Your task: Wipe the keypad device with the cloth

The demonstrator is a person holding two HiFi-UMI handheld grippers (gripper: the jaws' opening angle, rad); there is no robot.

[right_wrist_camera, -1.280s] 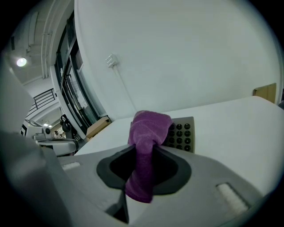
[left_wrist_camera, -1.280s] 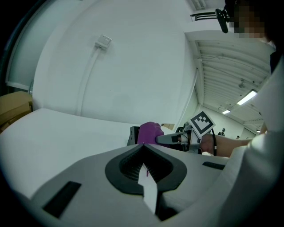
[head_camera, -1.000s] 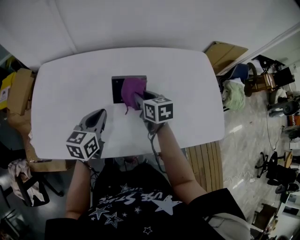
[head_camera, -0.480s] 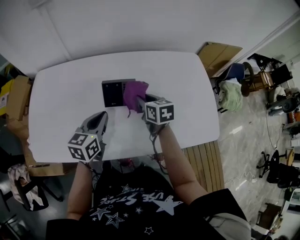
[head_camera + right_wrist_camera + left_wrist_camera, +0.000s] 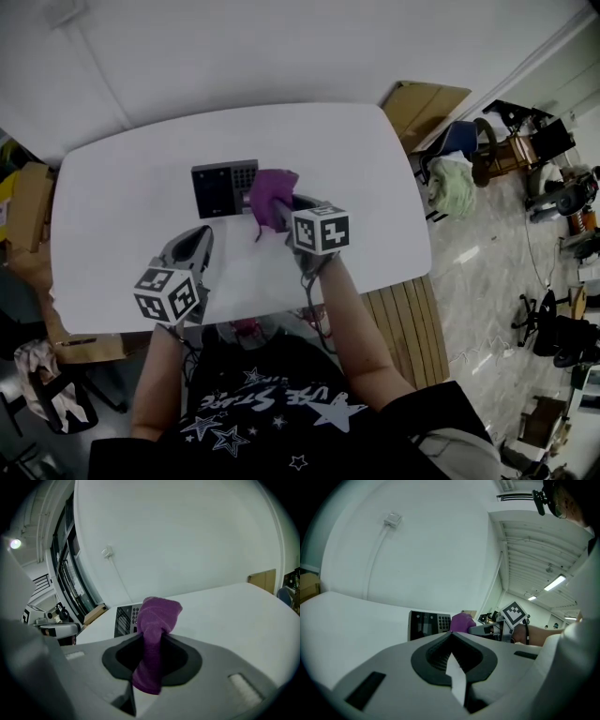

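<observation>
Head view, contents: one white table [image 5: 112, 216]. One dark keypad device [image 5: 223, 187] lies flat near its middle. One purple cloth [image 5: 272, 192]. Two grippers, one marker cube on each.

- **Right gripper** [image 5: 277, 208]: the cloth's bunched end sits at the device's right edge. I cannot quite tell from up here whether it presses on the casing.
- **Left gripper** [image 5: 200, 234]: nearer me, apart from the device.
- **Surroundings:** one cardboard box [image 5: 19, 202] off the table's left end, one black office chair [image 5: 553, 337] on the floor to the right.

Left gripper view adds: its jaws are closed together with nothing between them.

Right gripper view adds: its jaws are clamped on the cloth, which runs down between them. The cloth hides the device's right part, with one block of keys showing beside it.
</observation>
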